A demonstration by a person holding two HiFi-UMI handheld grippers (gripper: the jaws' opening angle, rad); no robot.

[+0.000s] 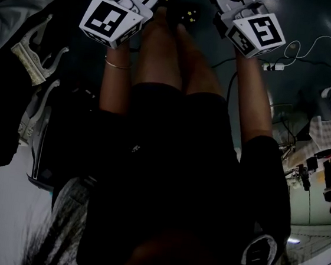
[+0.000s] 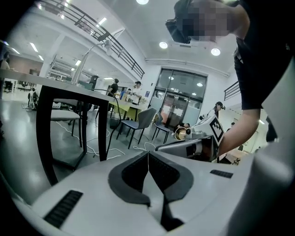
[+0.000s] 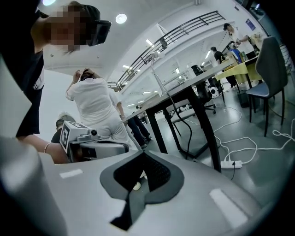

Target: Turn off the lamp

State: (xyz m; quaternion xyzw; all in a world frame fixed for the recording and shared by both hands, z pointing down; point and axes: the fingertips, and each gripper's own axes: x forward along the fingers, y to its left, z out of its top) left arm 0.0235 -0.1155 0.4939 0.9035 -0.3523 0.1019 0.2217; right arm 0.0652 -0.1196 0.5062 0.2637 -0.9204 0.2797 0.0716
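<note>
The lamp [image 2: 92,57] is a thin pale desk lamp on a black-legged table [image 2: 45,133] to the left in the left gripper view. In the right gripper view the lamp [image 3: 159,64] rises from the table edge [image 3: 184,90], well ahead of the jaws. My left gripper [image 2: 148,154] is shut with nothing between its pads. My right gripper [image 3: 144,156] is shut and empty too. Both are held side by side in the air, far from the lamp. In the head view only their marker cubes show, the left cube [image 1: 112,19] and the right cube [image 1: 257,33], above the person's legs.
Grey chairs [image 2: 143,120] stand beyond the table, and another chair [image 3: 267,69] is at the right. A white power strip [image 3: 230,163] and loose cables lie on the grey floor. A person in white [image 3: 94,106] stands behind. Other people stand at far desks.
</note>
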